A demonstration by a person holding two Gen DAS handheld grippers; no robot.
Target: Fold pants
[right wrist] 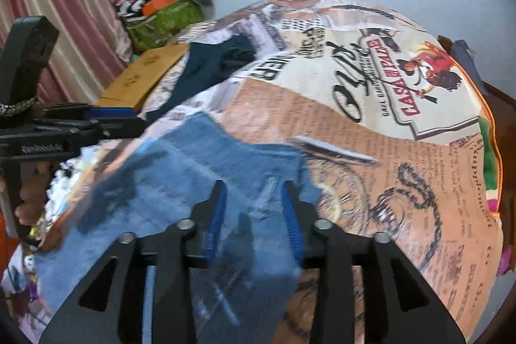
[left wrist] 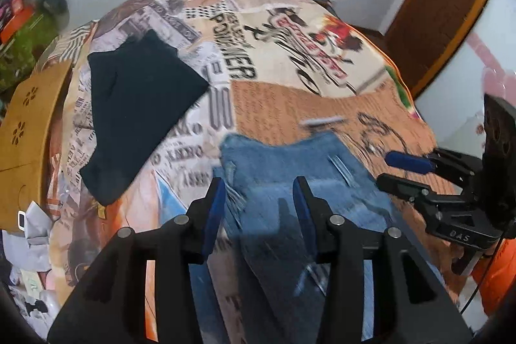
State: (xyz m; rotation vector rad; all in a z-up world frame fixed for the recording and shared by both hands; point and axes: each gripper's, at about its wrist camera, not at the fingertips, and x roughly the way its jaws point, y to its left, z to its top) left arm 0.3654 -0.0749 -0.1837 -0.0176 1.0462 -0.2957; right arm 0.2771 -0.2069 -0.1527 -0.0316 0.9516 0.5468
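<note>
Both claws hang over the blue jeans (left wrist: 290,170): the left gripper (left wrist: 258,202) has its blue pads parted with denim showing below the gap and nothing pinched that I can see, and the right gripper (right wrist: 254,208) stands the same way, spread over the cloth rather than biting it, though blur makes contact hard to rule out. These jeans lie on the printed bedspread (right wrist: 403,166), near its front edge, bunched unevenly with frayed rips showing. Denim like this looks fairly heavy and limp; it should drape and drag, not slide, so I would judge a hem or the thick waistband the best hold, pinching through both layers. A dark folded garment (left wrist: 142,105) lies well apart to the far left. As for containers, a green box (right wrist: 161,21) beyond the bed is heaped with mixed items I cannot identify
</note>
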